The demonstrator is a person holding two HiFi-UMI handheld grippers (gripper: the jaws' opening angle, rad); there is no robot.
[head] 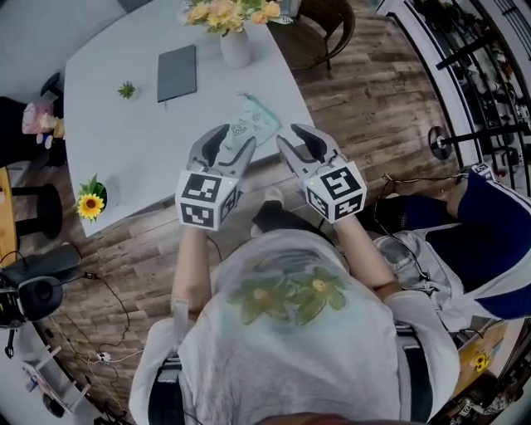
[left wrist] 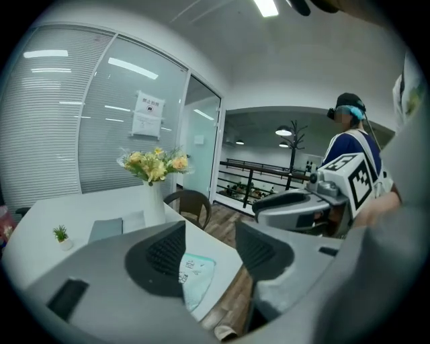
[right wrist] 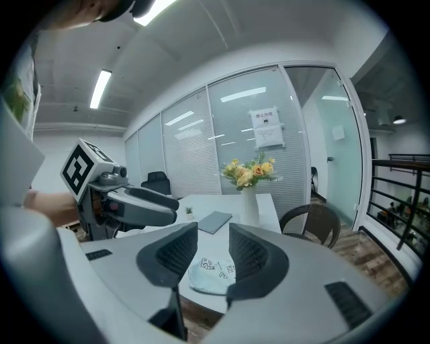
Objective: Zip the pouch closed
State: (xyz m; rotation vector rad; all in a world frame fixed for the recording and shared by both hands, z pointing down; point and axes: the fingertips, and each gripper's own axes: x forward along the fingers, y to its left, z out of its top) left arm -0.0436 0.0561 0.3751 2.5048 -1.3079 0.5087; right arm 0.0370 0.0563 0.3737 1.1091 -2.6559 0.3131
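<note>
A pale mint pouch (head: 254, 124) with dark print lies flat near the front edge of the white table (head: 124, 141). Whether its zip is closed cannot be made out. Both grippers hover just short of that edge, side by side and pointing at the pouch. My left gripper (head: 233, 142) is open with nothing between its jaws. My right gripper (head: 298, 140) is open and empty too. In the left gripper view the pouch (left wrist: 199, 274) shows beyond the gap of the left gripper (left wrist: 210, 246). In the right gripper view the pouch (right wrist: 209, 277) lies beyond the right gripper (right wrist: 213, 252).
A white vase of yellow flowers (head: 235, 40) stands at the table's far side, with a grey notebook (head: 177, 72) and a tiny green plant (head: 127, 90) to its left. A sunflower pot (head: 91, 202) sits at the near left corner. A chair (head: 328, 25) is behind the table; a person (head: 489, 236) sits at right.
</note>
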